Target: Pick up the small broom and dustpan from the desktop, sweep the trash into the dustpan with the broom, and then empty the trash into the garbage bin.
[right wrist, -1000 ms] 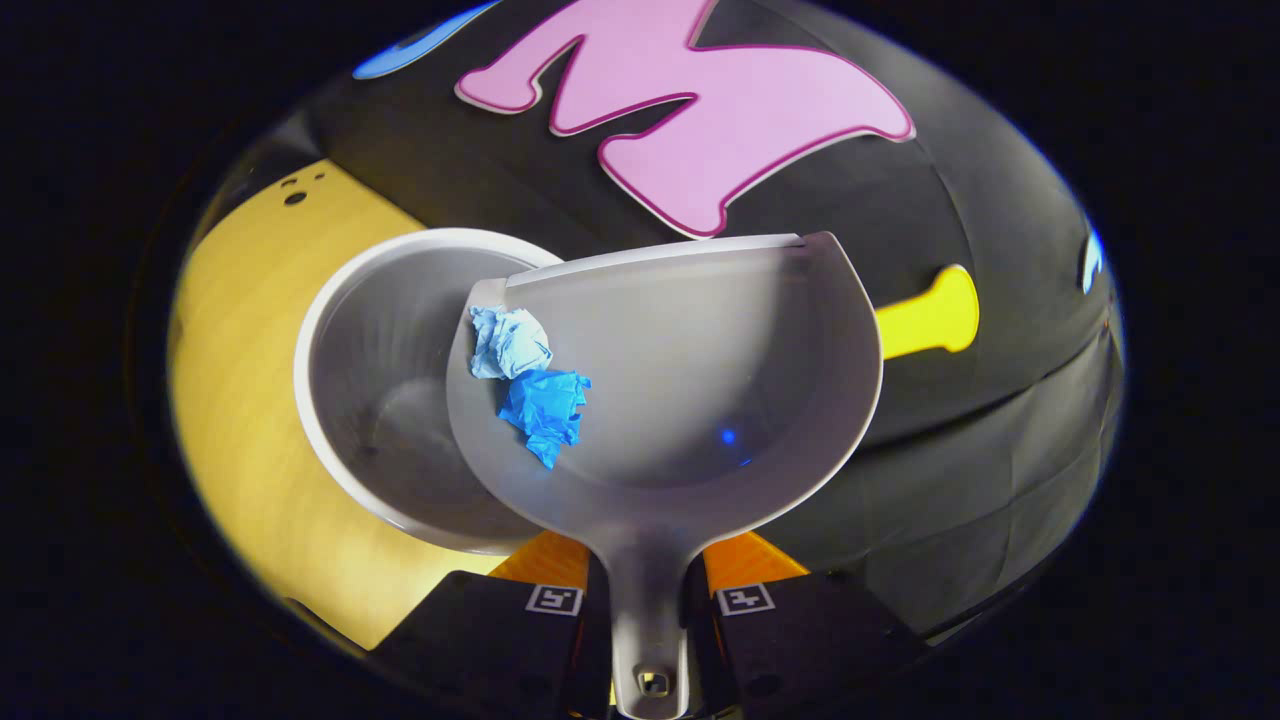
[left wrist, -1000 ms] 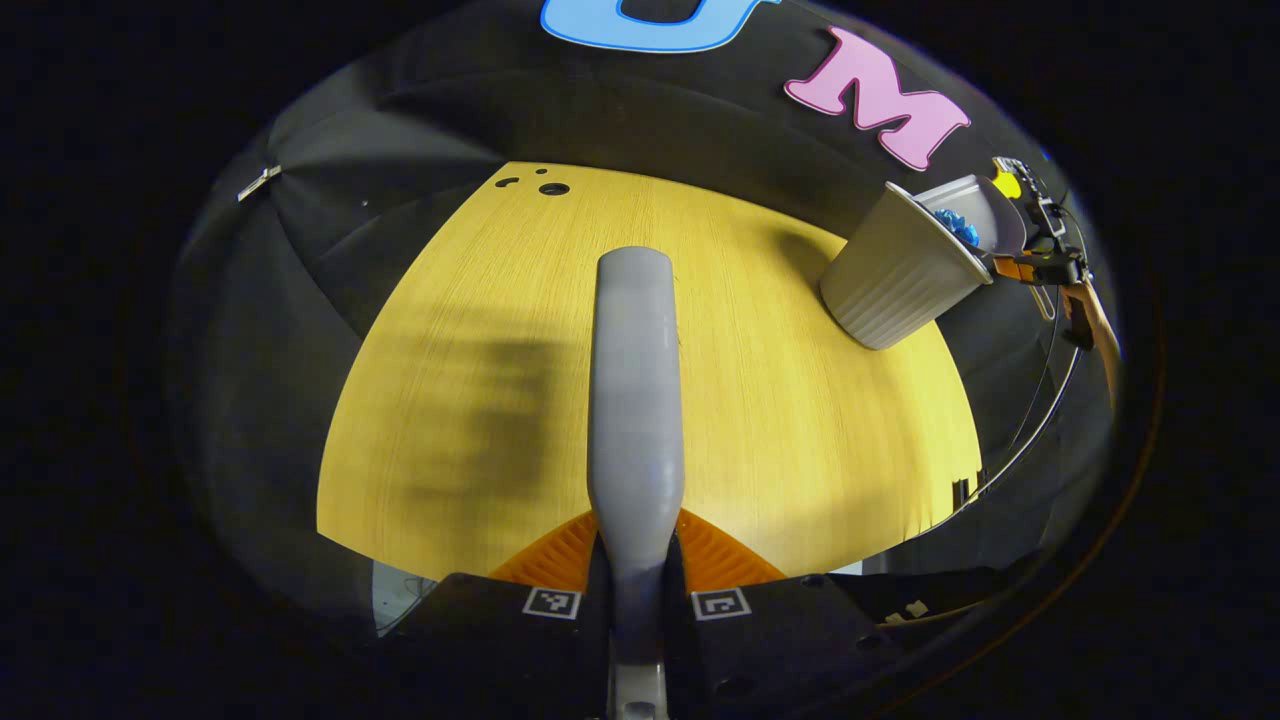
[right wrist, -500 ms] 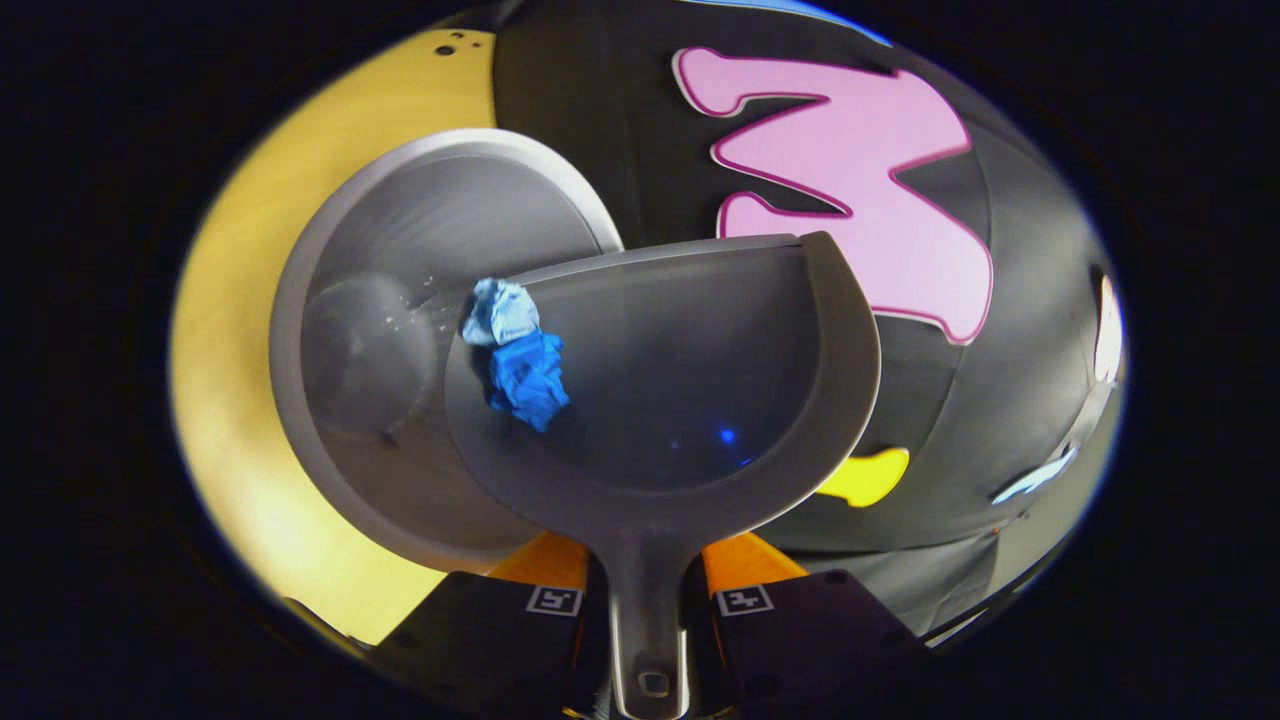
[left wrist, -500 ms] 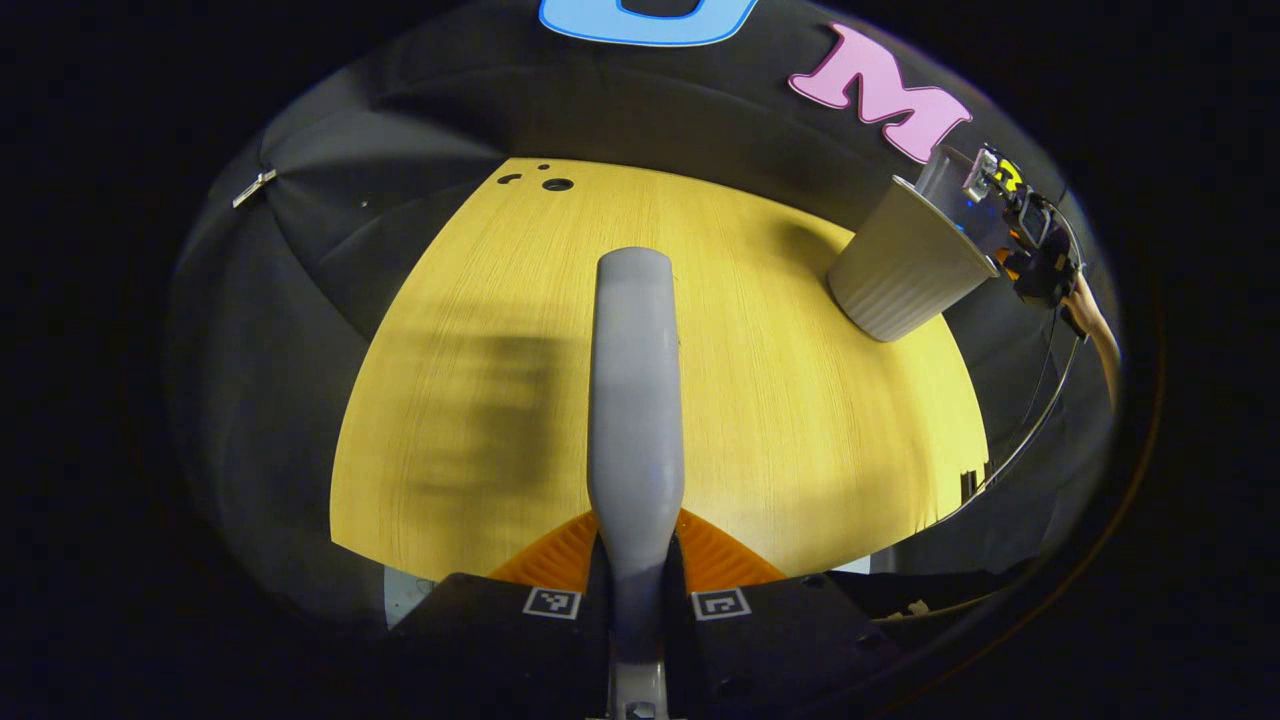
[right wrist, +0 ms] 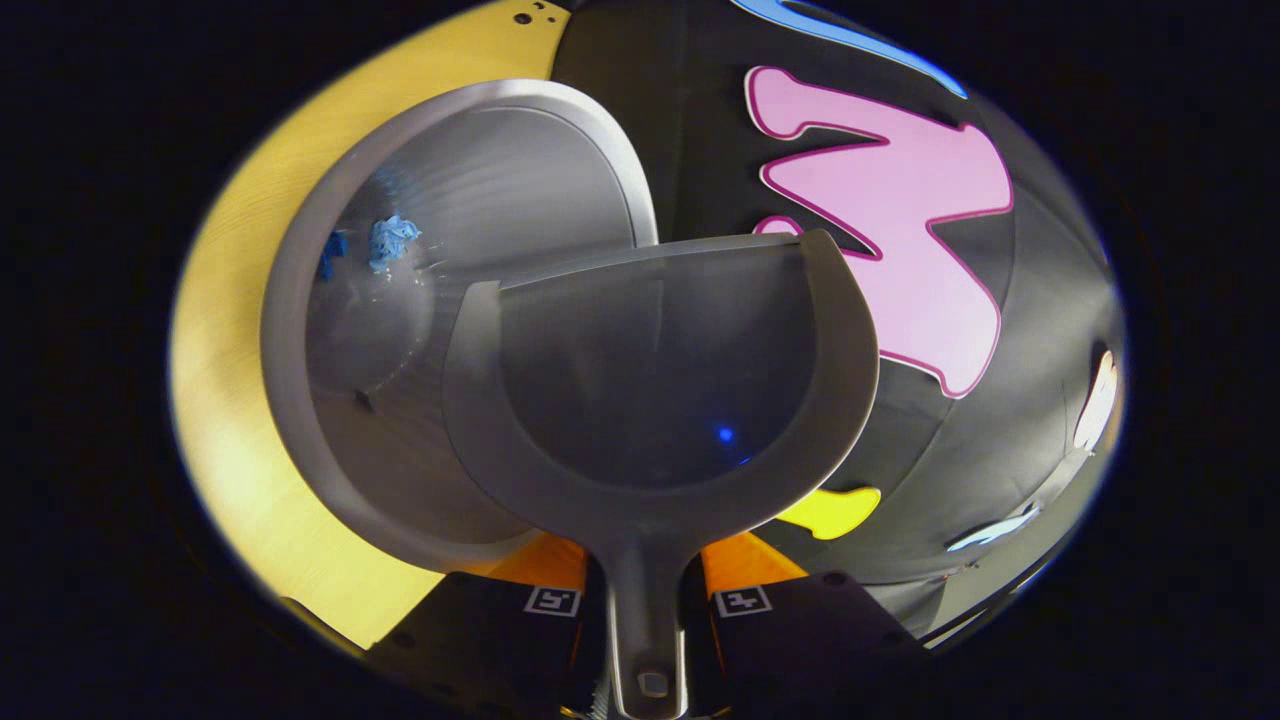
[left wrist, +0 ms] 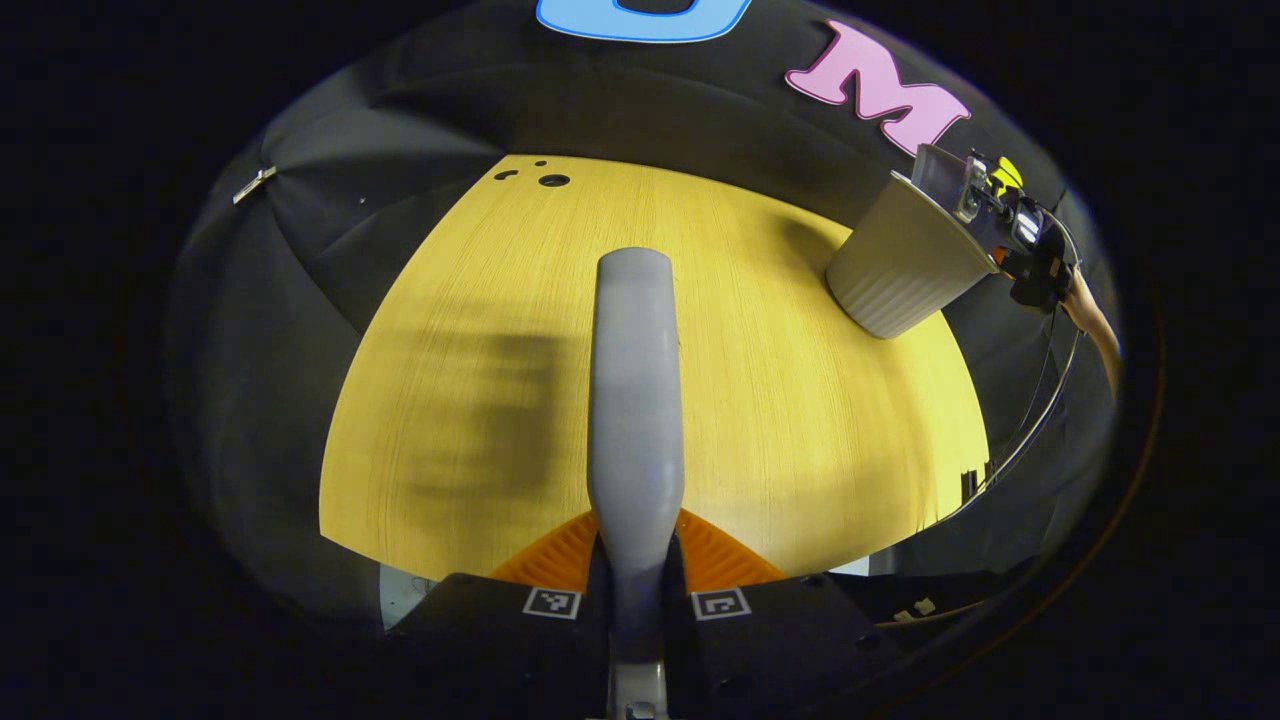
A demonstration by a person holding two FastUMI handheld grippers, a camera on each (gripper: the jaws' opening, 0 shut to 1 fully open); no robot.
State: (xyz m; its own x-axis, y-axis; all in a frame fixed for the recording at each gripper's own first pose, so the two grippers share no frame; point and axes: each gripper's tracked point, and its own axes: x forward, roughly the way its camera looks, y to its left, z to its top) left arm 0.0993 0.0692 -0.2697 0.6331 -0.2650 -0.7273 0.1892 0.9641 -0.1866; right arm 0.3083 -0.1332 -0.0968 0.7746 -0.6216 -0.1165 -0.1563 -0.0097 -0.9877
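Left gripper view: orange fingers [left wrist: 560, 555] of the left gripper [left wrist: 636, 575] are clamping the grey broom handle [left wrist: 634, 400]; its bristles are lying out of sight. Yellow wood desktop [left wrist: 800, 420] is spreading beneath. Grey garbage bin [left wrist: 900, 265] is standing at far right, the right gripper [left wrist: 1020, 235] hovering at its rim.

Right gripper view: right gripper [right wrist: 645, 590] fingers [right wrist: 755, 555] are pinching the dustpan [right wrist: 660, 380] handle. Dustpan is tilting over the bin [right wrist: 350, 400], hiding part of it. Blue paper scraps [right wrist: 390, 240] are sitting inside the bin.
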